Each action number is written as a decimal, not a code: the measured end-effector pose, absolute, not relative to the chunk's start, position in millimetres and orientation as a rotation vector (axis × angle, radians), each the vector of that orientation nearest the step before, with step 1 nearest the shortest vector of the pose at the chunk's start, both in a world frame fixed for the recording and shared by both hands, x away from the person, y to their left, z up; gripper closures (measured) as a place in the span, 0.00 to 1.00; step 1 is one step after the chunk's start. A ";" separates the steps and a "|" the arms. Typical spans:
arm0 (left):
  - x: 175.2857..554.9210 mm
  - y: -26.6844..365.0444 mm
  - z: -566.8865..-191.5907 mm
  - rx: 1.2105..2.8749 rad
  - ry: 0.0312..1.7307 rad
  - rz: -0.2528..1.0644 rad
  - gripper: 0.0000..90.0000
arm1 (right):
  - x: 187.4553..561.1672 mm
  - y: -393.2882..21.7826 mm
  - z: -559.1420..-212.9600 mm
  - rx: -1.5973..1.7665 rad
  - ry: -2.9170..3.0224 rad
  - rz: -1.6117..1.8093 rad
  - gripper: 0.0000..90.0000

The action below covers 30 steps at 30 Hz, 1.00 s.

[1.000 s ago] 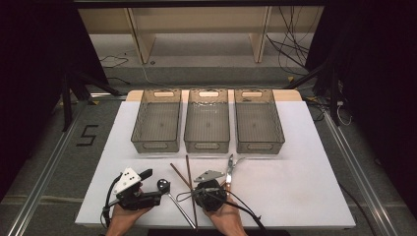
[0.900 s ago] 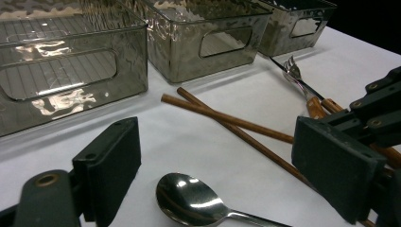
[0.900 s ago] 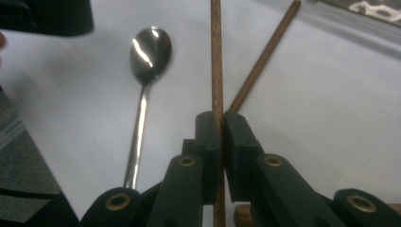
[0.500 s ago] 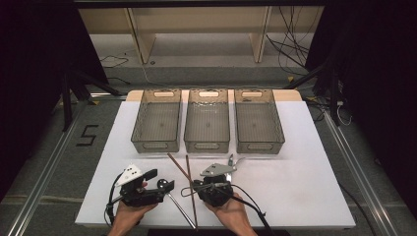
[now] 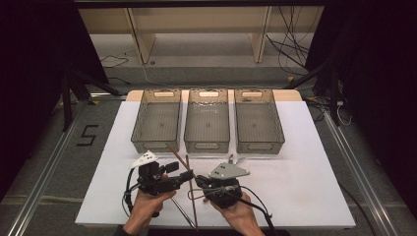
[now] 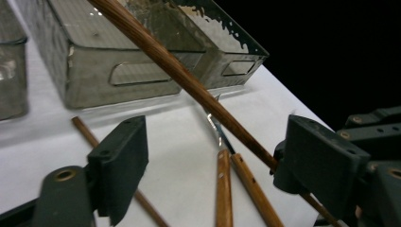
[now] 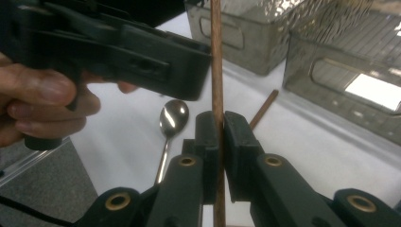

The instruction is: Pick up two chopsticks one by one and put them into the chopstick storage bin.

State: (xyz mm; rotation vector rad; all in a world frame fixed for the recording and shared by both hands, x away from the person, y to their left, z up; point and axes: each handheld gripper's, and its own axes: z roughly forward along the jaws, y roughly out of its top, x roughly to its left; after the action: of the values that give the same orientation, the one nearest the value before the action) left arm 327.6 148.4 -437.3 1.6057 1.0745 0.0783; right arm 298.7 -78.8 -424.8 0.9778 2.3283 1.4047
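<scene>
The chopstick is a thin round stick of reddish-brown wood with a visible grain, straight along its length. The right gripper has it clamped between its two black pads, lifted off the table near the front edge, in front of the middle bin. In the high view the stick slants up and away from the right gripper toward the left bin.

The left gripper has wide jaws that have just been closing a little; the chopstick passes between them, against the inner face of one pad while the other pad stands well clear, so there is no grip.

The left gripper view shows what lies on the table under the lifted stick: a second chopstick, and two wooden handles side by side, one ending in a metal blade. The right gripper view adds a spoon lying bowl-up on the white top, and the person's fingers wrapped round the left gripper's body. The high view sets all three bins in a row toward the back edge.
</scene>
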 end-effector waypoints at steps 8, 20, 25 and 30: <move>337.1 140.3 -433.0 1.556 1.085 -0.043 0.49 | 296.4 -80.3 -422.4 0.948 2.289 1.431 0.95; 339.2 140.7 -436.1 1.498 1.059 -0.189 0.81 | 295.1 -81.3 -421.9 0.934 2.257 1.451 0.95; 339.4 142.5 -436.4 1.469 1.041 -0.226 0.87 | 293.9 -80.8 -422.1 0.927 2.254 1.453 0.95; 339.1 143.7 -435.4 1.448 1.015 -0.275 0.93 | 293.1 -80.8 -422.8 0.921 2.251 1.470 0.94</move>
State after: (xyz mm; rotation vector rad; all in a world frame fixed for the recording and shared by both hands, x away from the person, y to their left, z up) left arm 339.1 143.7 -435.4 1.4484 1.0153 -0.2752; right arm 293.1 -80.8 -422.8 0.9210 2.2513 1.4704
